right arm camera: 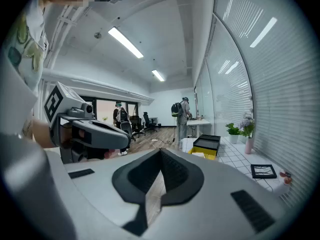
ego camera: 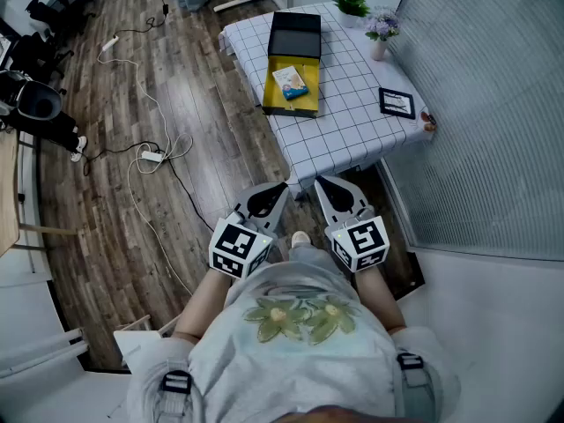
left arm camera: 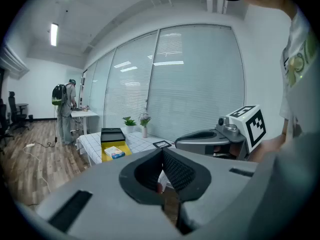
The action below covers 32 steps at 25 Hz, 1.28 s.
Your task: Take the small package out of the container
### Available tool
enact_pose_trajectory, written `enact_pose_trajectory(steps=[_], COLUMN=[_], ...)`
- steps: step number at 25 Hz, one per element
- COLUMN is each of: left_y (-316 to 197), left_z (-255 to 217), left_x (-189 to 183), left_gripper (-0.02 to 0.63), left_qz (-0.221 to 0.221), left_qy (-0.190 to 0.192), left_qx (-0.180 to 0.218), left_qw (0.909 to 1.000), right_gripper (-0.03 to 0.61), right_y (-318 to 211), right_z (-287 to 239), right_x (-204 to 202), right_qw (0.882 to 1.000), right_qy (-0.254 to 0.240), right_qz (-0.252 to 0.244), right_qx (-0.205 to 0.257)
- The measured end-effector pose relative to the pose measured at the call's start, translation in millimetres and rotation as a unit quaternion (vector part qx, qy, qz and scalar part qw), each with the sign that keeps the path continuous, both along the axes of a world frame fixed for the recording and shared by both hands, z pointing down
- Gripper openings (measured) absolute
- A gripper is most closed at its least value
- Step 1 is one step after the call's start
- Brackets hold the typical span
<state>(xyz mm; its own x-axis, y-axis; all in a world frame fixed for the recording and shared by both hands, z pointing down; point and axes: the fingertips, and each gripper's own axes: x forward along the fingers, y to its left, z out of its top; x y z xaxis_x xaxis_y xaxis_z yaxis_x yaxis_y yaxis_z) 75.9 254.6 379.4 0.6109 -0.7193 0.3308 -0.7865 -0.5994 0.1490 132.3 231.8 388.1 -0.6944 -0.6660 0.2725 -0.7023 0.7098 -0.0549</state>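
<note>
left gripper (ego camera: 280,189) & right gripper (ego camera: 321,183) are held clenched, nothing gripped; packet (ego camera: 291,82) is seen lying in yellow box (ego camera: 270,85) on table (ego camera: 352,122).

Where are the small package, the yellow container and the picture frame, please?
small package (ego camera: 290,82), head view, the middle of its top face.
yellow container (ego camera: 268,85), head view, its left wall.
picture frame (ego camera: 397,102), head view, the centre of the frame.
</note>
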Motion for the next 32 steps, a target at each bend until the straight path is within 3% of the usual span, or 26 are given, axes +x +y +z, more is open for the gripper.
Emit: enact_pose_trajectory(steps=[12,21,26,32], left_y=[-2,-8,-22,-49], left_z=[3,13,17,27], left_x=[13,26,20,8], left_gripper=[0.006,0.007,0.007,0.006], left_qz=[-0.008,-0.041,-0.051,-0.043], left_qy=[0.004,0.014,0.016,0.02], left_qx=[0.0,-0.011,-0.014,-0.026], left_qw=[1.0,0.999,0.9985,0.9985], right_gripper=[0.006,0.006,0.006,0.006], right_y=[1,-10,-30,-59], right_z=[-1,11,9,20], right_x=[14,41,39,24], right_qw=[1.0,1.0,1.0,1.0], right_qy=[0.006,0.001,-0.019,-0.006], right_qz=[-0.007,-0.015,-0.02,-0.011], right_qx=[0.006,-0.014,-0.013,-0.026])
